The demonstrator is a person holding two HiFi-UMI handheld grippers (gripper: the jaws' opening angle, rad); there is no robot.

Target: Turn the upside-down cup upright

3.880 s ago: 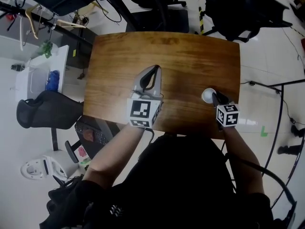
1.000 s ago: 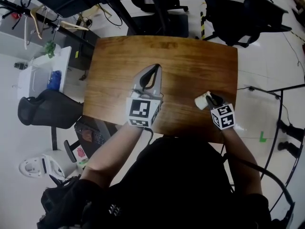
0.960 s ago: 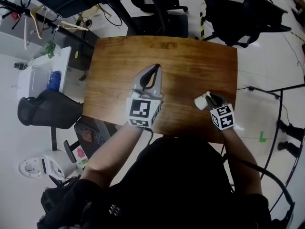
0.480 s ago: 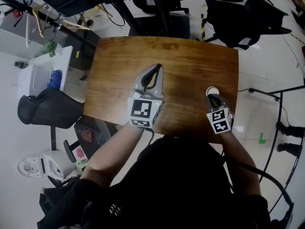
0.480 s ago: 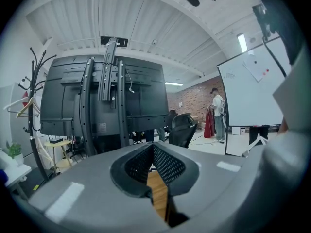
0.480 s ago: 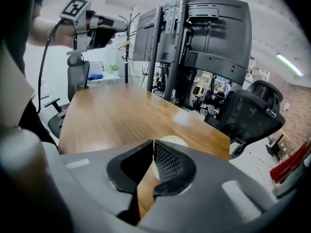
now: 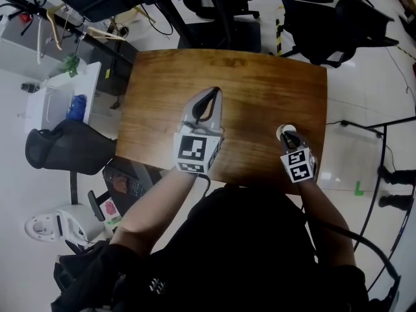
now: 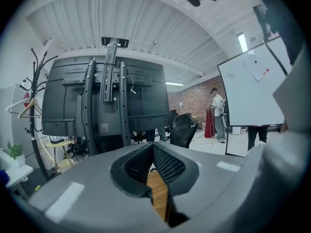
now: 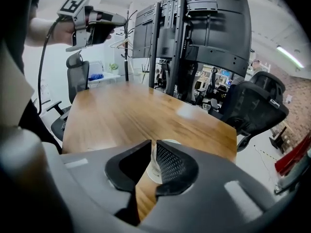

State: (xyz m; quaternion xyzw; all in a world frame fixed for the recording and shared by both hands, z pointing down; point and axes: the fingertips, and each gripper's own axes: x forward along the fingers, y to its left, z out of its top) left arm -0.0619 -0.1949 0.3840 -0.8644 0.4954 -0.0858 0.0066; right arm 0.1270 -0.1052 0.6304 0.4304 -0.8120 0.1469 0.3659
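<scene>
A small white cup [image 7: 284,130] stands mouth up on the wooden table [image 7: 247,83], near its right front edge. My right gripper [image 7: 286,135] reaches down over it from the near side. In the right gripper view the cup's wall [image 9: 150,165] sits in the narrow gap between the jaws, pinched at the rim, and the jaws are opening slightly. My left gripper [image 7: 209,94] hovers over the table's middle, jaws shut with nothing in them; it also shows as the left gripper [image 9: 92,28] held high at the upper left of the right gripper view.
Black office chairs [image 7: 338,12] and a dark monitor stand [image 9: 194,38] stand beyond the table's far edge. A white cabinet [image 7: 62,99] and another black chair [image 7: 62,151] are on the left. The table's right edge [image 7: 323,122] is close to the cup.
A second ago the cup lay tilted on its side in the right gripper. The gripper has rolled and the cup now stands mouth up on the table. The left gripper has not moved.
</scene>
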